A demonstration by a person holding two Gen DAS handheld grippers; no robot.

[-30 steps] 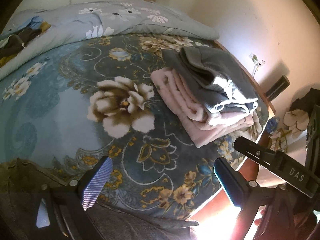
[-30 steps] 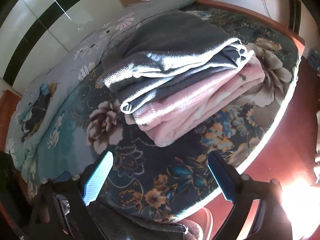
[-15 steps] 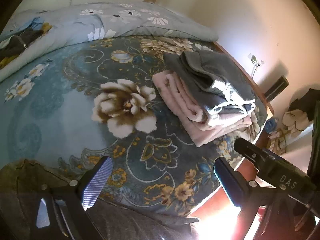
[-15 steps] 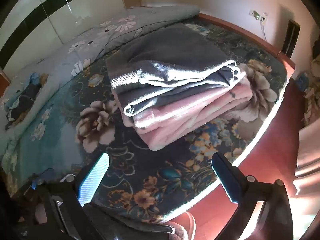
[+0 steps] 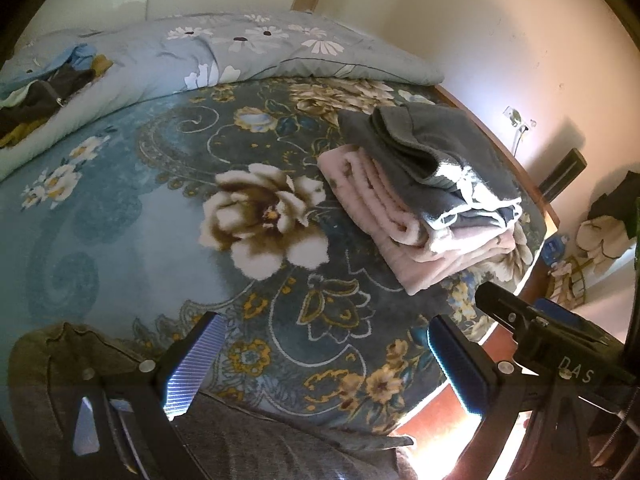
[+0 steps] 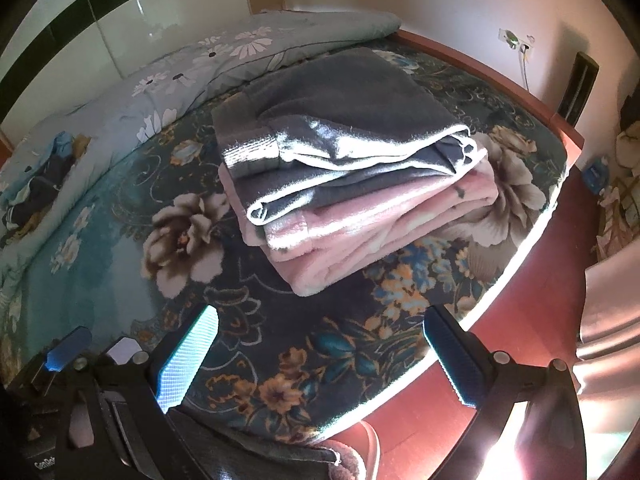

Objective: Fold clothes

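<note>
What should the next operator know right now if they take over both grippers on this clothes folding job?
Left gripper: open, empty, above the near edge of the bed.
Right gripper: open, empty, facing the stack.
Done: grey garment lies folded on top of the folded pink garment, near the bed's right edge.
Left: a loose pile of clothes sits on the quilt at the far left, unfolded. A grey-brown garment lies by the left gripper.
</note>
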